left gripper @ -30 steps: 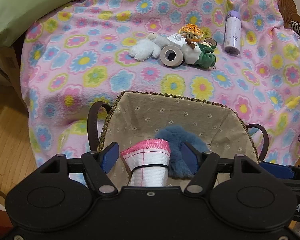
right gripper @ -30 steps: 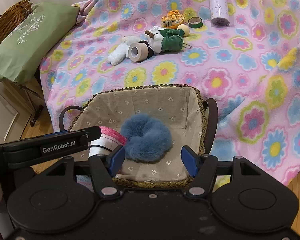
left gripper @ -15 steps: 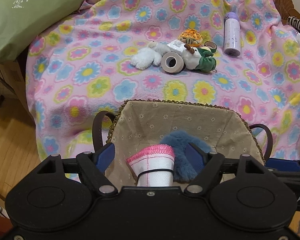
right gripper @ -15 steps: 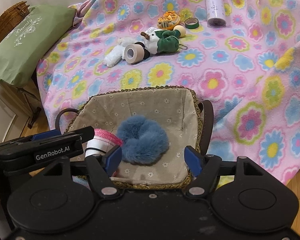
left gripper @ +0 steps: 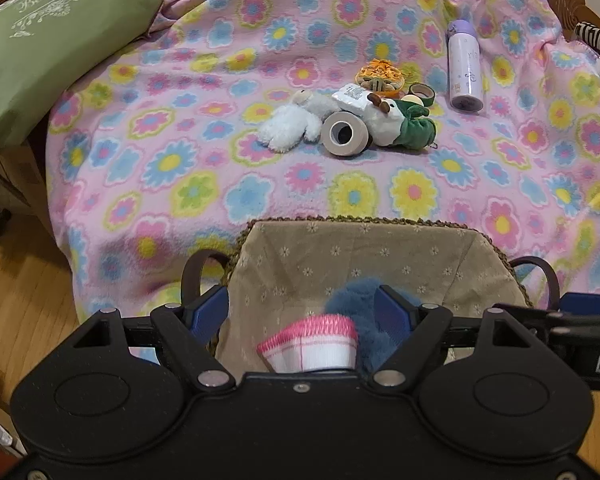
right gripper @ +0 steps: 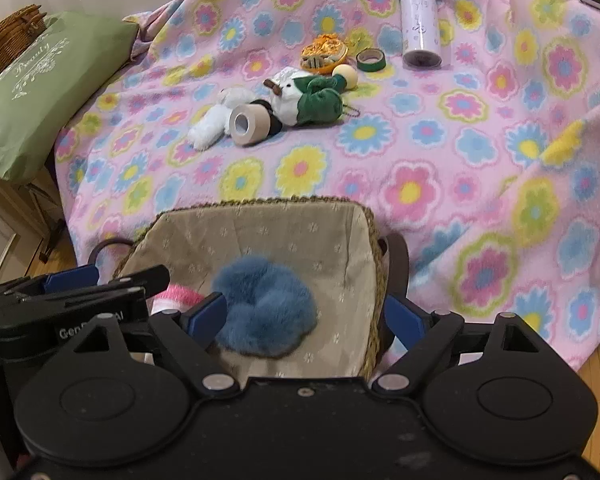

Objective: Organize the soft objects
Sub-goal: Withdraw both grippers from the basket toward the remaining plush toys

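While both jaws are opening over the lined basket [right gripper: 364, 216], the left gripper [left gripper: 302, 312] released above the pink-trimmed rolled cloth [left gripper: 310, 344] and the right gripper [right gripper: 306, 314] clear of the blue fluffy scrunchie [right gripper: 264, 304], either pad could snag and drag a piece out on withdrawal.

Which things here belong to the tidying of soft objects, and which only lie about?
Belong to the job: basket, blue fluffy piece, pink-edged cloth roll, white plush, green-and-white plush.

Only lying about: tape roll, purple bottle, small green tape ring, wooden ball.
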